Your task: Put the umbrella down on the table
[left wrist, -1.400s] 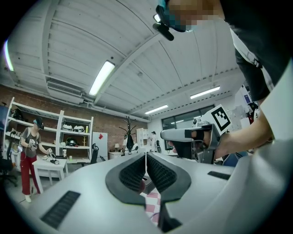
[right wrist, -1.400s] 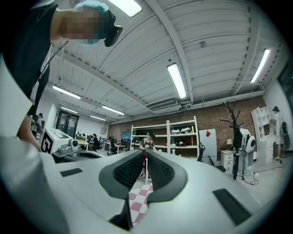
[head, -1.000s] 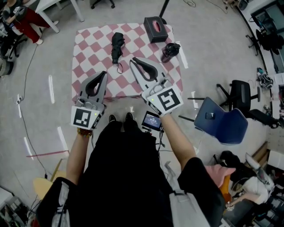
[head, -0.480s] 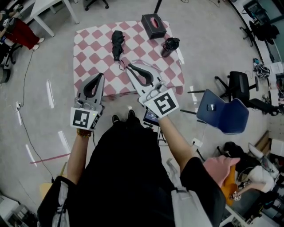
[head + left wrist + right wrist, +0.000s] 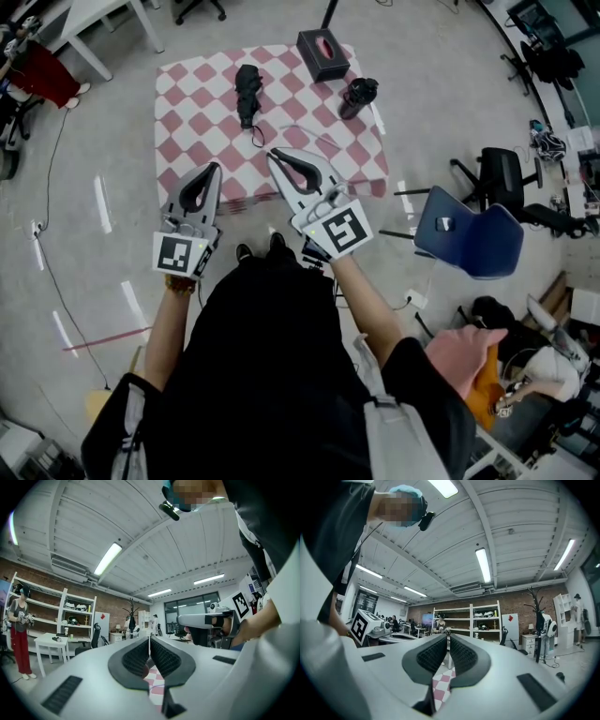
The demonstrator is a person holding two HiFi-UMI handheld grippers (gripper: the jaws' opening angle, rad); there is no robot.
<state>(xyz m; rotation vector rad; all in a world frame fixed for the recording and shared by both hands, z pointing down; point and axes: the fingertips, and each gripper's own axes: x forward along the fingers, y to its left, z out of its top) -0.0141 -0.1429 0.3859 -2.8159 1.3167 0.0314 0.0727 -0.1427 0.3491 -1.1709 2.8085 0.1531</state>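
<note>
A folded black umbrella (image 5: 247, 92) lies on the table's red-and-white checked cloth (image 5: 187, 103), its strap trailing toward me. Neither gripper touches it. My left gripper (image 5: 215, 167) hovers over the table's front edge, left of and nearer to me than the umbrella; it is shut and empty (image 5: 149, 638). My right gripper (image 5: 271, 153) sits a little short of the strap's end, pointing toward the table. Its jaws (image 5: 448, 632) are shut after closing slightly further, and nothing is between them.
A dark tissue box (image 5: 322, 54) and a black bottle (image 5: 357, 96) stand at the table's far right. A blue chair (image 5: 469, 244) and a black office chair (image 5: 502, 173) are to the right. A person in red trousers (image 5: 18, 634) stands beside a white table.
Both grippers have drawn back from the umbrella toward the table's front edge. The umbrella has stayed where it lay.
</note>
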